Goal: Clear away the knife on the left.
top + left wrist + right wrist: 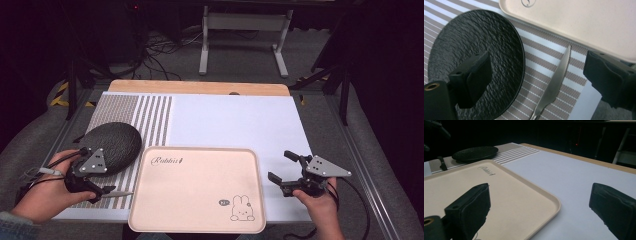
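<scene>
A silver table knife (554, 85) lies flat on the striped part of the placemat (541, 50), its blade tip toward the beige tray (579, 22). My left gripper (537, 75) is open with its jaws wide on either side of the knife and not touching it. In the high view this gripper (106, 184) sits at the front left, just below the black textured plate (111, 145), with the knife (119, 193) beside it. My right gripper (281, 166) is open and holds nothing, right of the tray (195, 190). In its own view the right gripper (541, 200) hovers over the tray's corner (499, 185).
The tray carries a rabbit drawing (242, 209) and a printed word. White placemat surface (230, 120) stretches behind the tray to the wooden table edge (200, 87). Cables and a stand's legs (245, 45) lie on the floor beyond.
</scene>
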A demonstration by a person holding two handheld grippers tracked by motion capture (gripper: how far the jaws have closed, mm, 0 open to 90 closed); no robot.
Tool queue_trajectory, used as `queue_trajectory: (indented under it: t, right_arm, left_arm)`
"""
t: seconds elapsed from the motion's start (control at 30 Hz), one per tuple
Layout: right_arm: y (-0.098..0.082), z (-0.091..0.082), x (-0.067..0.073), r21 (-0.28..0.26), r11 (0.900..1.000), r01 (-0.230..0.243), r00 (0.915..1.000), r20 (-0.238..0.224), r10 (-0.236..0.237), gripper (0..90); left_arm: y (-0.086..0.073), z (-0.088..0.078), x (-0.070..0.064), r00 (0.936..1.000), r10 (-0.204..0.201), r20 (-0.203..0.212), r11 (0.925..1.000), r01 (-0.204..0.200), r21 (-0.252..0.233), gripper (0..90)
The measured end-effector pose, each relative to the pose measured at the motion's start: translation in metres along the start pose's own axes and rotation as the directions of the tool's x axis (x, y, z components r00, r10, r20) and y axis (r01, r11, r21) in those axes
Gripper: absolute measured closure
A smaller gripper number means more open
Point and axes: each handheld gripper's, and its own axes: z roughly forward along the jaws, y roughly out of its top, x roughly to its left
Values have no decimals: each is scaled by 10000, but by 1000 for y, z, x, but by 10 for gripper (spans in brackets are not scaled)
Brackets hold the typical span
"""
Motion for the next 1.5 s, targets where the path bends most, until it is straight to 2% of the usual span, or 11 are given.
queue_trajectory:
  t: [0.27, 0.53, 0.6, 0.73, 1.0, 1.17, 1.2, 1.23, 1.27, 1.3, 1.5]
  right_arm:
    - [-1, -1, -2, -13, 10000, -44, 10000, 0, 44, 42]
    - [-2, -1, -2, -30, 10000, -71, 10000, -7, 71, 42]
    - [-2, -2, -2, -11, 9999, -125, 9999, -18, 125, 43]
    - [-2, -2, -3, 5, 9999, -172, 9999, 0, 172, 44]
    - [-3, -3, -3, -36, 9997, -242, 9997, -25, 242, 43]
    - [-4, -3, -2, -17, 9997, -258, 9997, -44, 258, 43]
    - [-4, -3, -2, -18, 9996, -275, 9996, -55, 275, 43]
    - [-5, -4, -2, -11, 9996, -291, 9996, -59, 291, 44]
    - [-5, -4, -2, -11, 9996, -291, 9996, -59, 291, 44]
    - [-6, -6, -1, -1, 9996, -298, 9996, -29, 298, 45]
    - [-6, -13, -1, -94, 9997, -239, 9997, 59, 240, 51]
  left_arm:
    - [0, -2, 1, 9990, 440, 119, 9935, -450, 1048, 83]
    - [-5, 3, 3, 9956, 829, 432, 9753, -899, 2018, 81]
    - [-8, 6, 4, 9969, 571, 539, 9741, -674, 2159, 89]
    - [-17, 15, 6, 9949, 338, 946, 9595, -588, 2756, 112]
    - [-33, 25, 10, 9889, 534, 1386, 9523, -922, 2908, 177]
    - [-40, 33, 13, 9776, 1107, 1793, 9272, -1665, 3356, 231]
    - [-40, 33, 13, 9776, 1107, 1793, 9272, -1665, 3356, 241]
    - [-40, 36, 15, 9707, 1570, 1820, 9090, -2141, 3576, 251]
    - [-40, 36, 15, 9707, 1570, 1820, 9090, -2141, 3576, 257]
    - [-41, 39, 17, 9596, 2032, 1947, 8932, -2632, 3647, 272]
    - [-44, 49, 20, 9435, 2297, 2388, 8757, -3074, 3724, 355]
